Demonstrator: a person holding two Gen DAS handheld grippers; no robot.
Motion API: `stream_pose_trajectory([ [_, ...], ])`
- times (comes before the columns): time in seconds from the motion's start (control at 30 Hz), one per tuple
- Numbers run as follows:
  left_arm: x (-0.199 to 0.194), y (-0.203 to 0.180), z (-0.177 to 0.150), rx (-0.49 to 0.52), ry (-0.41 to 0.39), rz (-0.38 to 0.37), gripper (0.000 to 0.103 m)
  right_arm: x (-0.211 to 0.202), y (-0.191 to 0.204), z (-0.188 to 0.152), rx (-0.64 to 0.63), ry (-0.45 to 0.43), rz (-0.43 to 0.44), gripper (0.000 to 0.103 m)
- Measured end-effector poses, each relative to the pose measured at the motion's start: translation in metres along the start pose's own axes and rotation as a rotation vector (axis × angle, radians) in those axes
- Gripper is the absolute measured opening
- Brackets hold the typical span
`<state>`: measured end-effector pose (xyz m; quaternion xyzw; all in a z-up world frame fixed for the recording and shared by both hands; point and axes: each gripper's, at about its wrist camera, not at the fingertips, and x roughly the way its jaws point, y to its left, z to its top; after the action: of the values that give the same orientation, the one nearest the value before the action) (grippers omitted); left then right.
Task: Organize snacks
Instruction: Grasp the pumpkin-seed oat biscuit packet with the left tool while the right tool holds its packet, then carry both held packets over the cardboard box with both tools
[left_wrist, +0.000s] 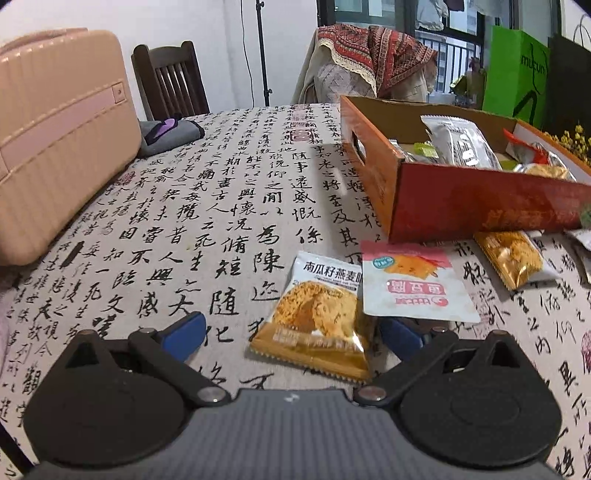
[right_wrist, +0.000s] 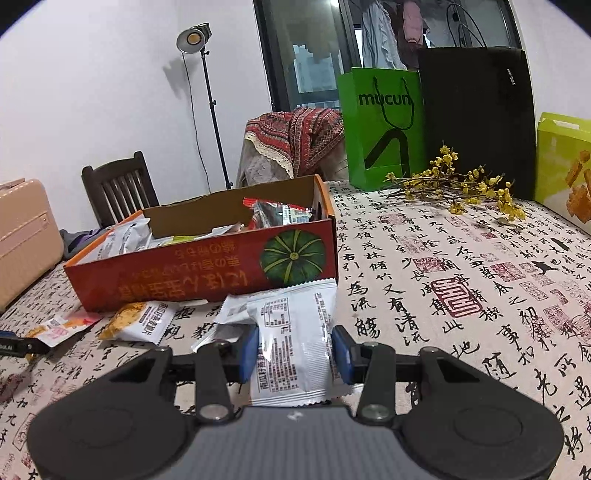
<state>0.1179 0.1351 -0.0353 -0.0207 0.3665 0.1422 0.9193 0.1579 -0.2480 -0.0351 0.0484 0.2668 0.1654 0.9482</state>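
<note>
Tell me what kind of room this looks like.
Probably a home dining room: a table under a calligraphy-print tablecloth, a wooden dining chair, and clothes hanging behind the glass door. A studio light stands by the wall.

Two matching handheld grippers, black and grey with blue finger pads

The left gripper (left_wrist: 293, 334) is showing a dark grey ribbed housing at the bottom centre of its view, with a small white mark near the top edge; two broad, rounded black plates are flanking it, each bearing a faint circular outline. Flat black link arms are running from silver pivot screws at the housing's corners out to the fingers (left_wrist: 184, 334), which are wearing blue pads. The right gripper (right_wrist: 293, 354) is showing the same build: grey ribbed housing, rounded black side plates, silver screws, black link arms and blue pads (right_wrist: 248, 352), with a black crossbar running behind them.
</note>
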Motion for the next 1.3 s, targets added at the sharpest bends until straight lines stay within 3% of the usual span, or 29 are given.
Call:
stream_pose_trajectory([
  [0.07,0.001,0.002,0.001,-0.017,-0.006,-0.039,0.09,0.0,0.0,0.0,-0.002,-0.002,0.005,0.042],
  [0.17,-0.004,0.0,0.0,-0.003,-0.033,-0.07,0.06,-0.002,0.002,0.0,-0.01,-0.01,0.01,0.042],
  [0.4,-0.021,-0.007,-0.013,0.011,-0.073,-0.019,0.049,-0.001,0.001,0.0,-0.005,-0.005,0.016,0.042],
  [0.57,-0.039,0.001,-0.021,-0.018,-0.111,0.035,0.049,-0.002,0.001,0.0,-0.01,-0.013,0.024,0.042],
  [0.73,-0.062,0.007,-0.023,-0.06,-0.175,0.033,0.049,-0.007,0.003,-0.001,-0.017,-0.041,0.025,0.042],
  [0.97,-0.092,-0.01,-0.008,-0.083,-0.279,-0.031,0.049,-0.012,0.016,0.004,-0.064,-0.043,0.016,0.042],
  [1.3,-0.1,-0.046,0.011,-0.104,-0.326,-0.132,0.049,-0.026,0.028,0.03,-0.07,-0.116,0.038,0.042],
])
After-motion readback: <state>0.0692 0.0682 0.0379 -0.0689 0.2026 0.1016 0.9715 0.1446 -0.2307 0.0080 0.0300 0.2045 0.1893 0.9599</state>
